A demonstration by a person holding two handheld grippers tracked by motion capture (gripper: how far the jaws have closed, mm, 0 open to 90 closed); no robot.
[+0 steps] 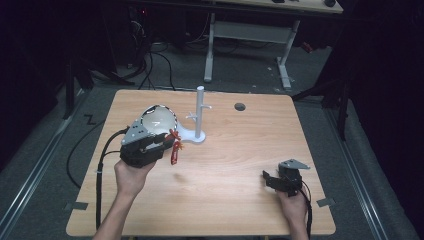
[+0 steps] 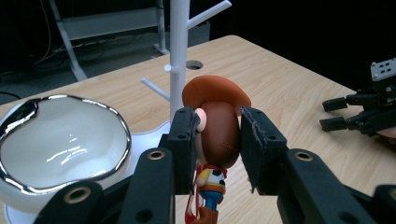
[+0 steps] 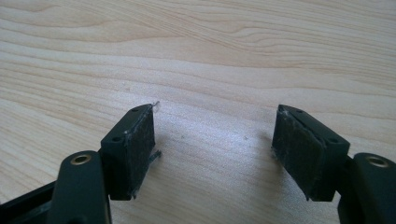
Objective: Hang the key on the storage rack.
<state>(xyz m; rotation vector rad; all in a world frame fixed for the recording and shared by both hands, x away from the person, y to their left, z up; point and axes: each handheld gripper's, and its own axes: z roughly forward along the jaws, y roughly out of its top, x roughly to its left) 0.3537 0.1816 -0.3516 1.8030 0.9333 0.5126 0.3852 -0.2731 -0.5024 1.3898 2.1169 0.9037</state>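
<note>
Nearest the lens in the left gripper view, the left gripper has its two black pads clamped on the head of a small cowboy figurine: one pad presses the cheek side, the other the back of the brown hair. The hat brim sits just above the pads, and the body, with its yellow shirt and blue legs, hangs free below them and off the wooden table.

The work in hand looks like carrying the toy toward the white peg stand, probably to hang it there. To do that well, I would keep the squeeze steady, since the grip is on a rounded head that could swivel or slip. The red loop dangling low beside the legs seems the part to catch on a peg, so the approach should bring that loop, not the hat, to a peg tip. Beyond the left pad sits the chrome-rimmed white bowl, near enough that a wide swing could knock it.

Beyond the fingertips the stand rises just behind the hat, close but apart.

Farther right, the right gripper rests low over bare wood, jaws spread wide with nothing between them, well apart from the toy.
</note>
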